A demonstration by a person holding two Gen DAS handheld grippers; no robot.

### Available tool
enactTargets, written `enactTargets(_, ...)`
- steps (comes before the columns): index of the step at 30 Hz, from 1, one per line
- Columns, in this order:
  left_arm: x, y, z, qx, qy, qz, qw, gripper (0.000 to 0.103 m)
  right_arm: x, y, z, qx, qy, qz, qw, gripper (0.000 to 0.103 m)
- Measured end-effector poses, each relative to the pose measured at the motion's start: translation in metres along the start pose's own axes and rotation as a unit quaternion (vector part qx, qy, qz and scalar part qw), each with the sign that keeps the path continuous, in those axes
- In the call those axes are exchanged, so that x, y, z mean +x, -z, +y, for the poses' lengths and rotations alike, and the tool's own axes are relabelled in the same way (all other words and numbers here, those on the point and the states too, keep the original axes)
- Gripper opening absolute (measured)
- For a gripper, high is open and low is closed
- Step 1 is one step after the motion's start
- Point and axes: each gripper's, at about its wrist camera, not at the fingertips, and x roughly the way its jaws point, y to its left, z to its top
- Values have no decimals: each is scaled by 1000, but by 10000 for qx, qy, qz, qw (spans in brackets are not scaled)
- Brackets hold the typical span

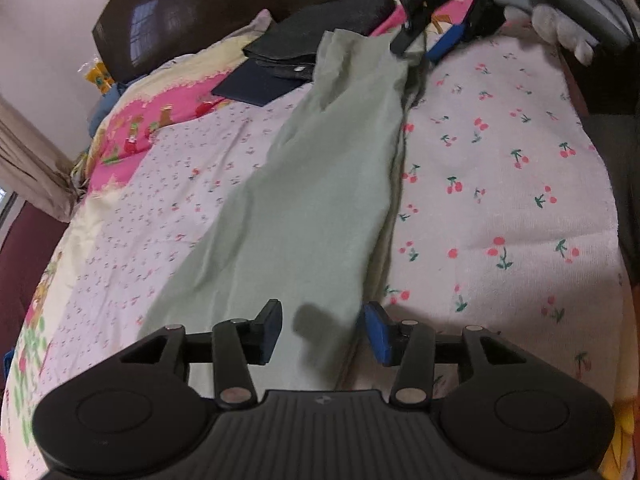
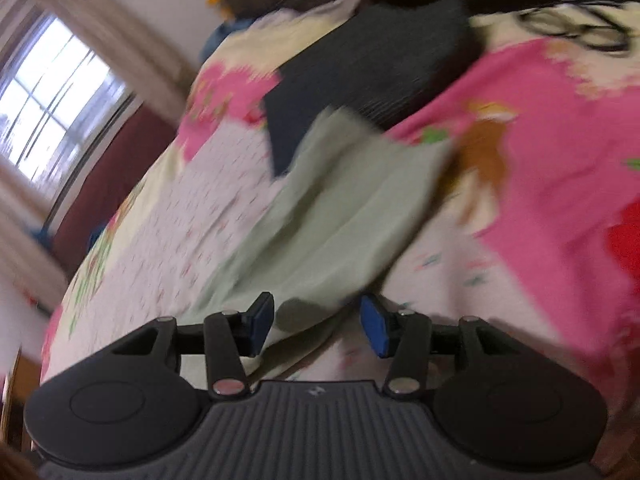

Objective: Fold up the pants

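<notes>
Two tongs: both mine, both over the bed, both with jaws spread and nothing between the pads.
Left tongs (image 1: 322, 330): low at the near end of the pants, pads standing either side of the cloth's near right edge, not pinching it.
Right tongs (image 2: 316, 326): seen from my left camera they (image 1: 420, 42) sit at the far end of the pants, black finger on the far right corner, blue pad out to the right; whether the finger touches the cloth I cannot tell.
Pants (image 1: 312, 184): pale green, lying flat in one long strip from near to far across the sheet.
Right edge: long and fairly straight, with a second layer showing just under it.
Left edge: slants outward toward me, wider at the near end.
Far end: rumpled, lying against a dark pile (image 1: 316, 34); a navy square (image 1: 256, 84) sits just left of it.
Sheet (image 1: 500, 184): cherry print, bare and wide to the right of the pants, and bare to the left too.
Headboard (image 1: 192, 8): dark wood, closing off the far side.
Right view: blurred; window (image 2: 48, 104) at left.
</notes>
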Motion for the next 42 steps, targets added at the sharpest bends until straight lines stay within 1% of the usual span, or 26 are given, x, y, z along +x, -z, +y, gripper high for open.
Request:
enactTargets(3, 5, 0, -2, 4, 47, 44, 10000, 60, 2, -11, -13, 306, -25, -153, 9994, 49)
enactTargets(6, 8, 0, -1, -29, 64, 92, 9999, 61, 7, -20, -12, 154, 45, -426, 9990, 50)
enactTargets(7, 9, -1, -1, -33, 64, 104, 9999, 61, 11, -23, -10, 70, 84, -468, 9988, 41)
enactTargets(8, 10, -1, -1, -27, 58, 112, 9999, 62, 16, -26, -8, 38, 82, -456, 9989, 29)
enactTargets(9, 11, -2, 0, -22, 55, 118, 9999, 62, 19, -29, -5, 11, 43, -442, 9990, 6)
enactTargets(10, 11, -3, 0, -20, 59, 118, 9999, 62, 20, -33, -1, -46, 5, -466, 9989, 4)
enactTargets(13, 14, -4, 0, -5, 76, 127, 9999, 63, 14, -44, 9, -375, -84, -740, 9965, 3)
enactTargets(17, 17, -5, 1, -31, 89, 131, 9999, 63, 11, -53, 7, -331, -187, -882, 9954, 3)
enactTargets(21, 17, -4, 1, -27, 97, 103, 9999, 65, 20, -54, 6, -376, -107, -641, 9972, 3)
enactTargets(22, 17, -4, 2, -28, 95, 100, 9999, 66, 18, -55, 6, -342, -202, -661, 9970, 3)
enactTargets(24, 17, -4, 3, -40, 85, 100, 9999, 66, 10, -59, 15, -382, -536, -905, 9937, 3)
enactTargets(25, 17, -4, 3, -56, 85, 107, 9999, 67, 3, -61, 22, -438, -855, -1113, 9891, 3)
enactTargets(26, 18, -4, 3, -68, 87, 116, 9999, 67, -3, -61, 28, -530, -1035, -1240, 9854, 3)
enactTargets(27, 19, -4, 3, -67, 90, 127, 9999, 67, -5, -60, 32, -615, -1099, -1299, 9835, 3)
enactTargets(28, 19, -5, 3, -62, 93, 132, 9999, 67, -3, -59, 33, -685, -1056, -1234, 9843, 3)
enactTargets(30, 20, -5, 3, -53, 95, 133, 9999, 68, 12, -52, 22, -659, -723, -906, 9911, 3)
enactTargets(32, 20, -4, 3, -76, 87, 117, 9999, 68, 38, -47, -4, -402, -94, -314, 9987, 4)
enactTargets(33, 20, -3, 3, -86, 78, 111, 9999, 68, 46, -44, -19, -62, 235, -62, 9997, 7)
enactTargets(34, 19, -3, 2, -93, 71, 106, 9999, 68, 46, -42, -30, 207, 123, -20, 9997, 7)
enactTargets(35, 19, -3, 2, -106, 67, 104, 9999, 68, 42, -40, -36, 402, -17, -84, 9992, 7)
enactTargets(36, 19, -3, 3, -125, 71, 106, 9998, 68, 36, -38, -38, 489, -64, -161, 9987, 8)
enactTargets(40, 20, -3, 3, -112, 75, 107, 9999, 69, 18, -35, -38, 391, 42, -267, 9989, 13)
enactTargets(42, 21, -3, 2, -106, 68, 99, 9999, 69, 18, -35, -41, 439, 108, -240, 9987, 13)
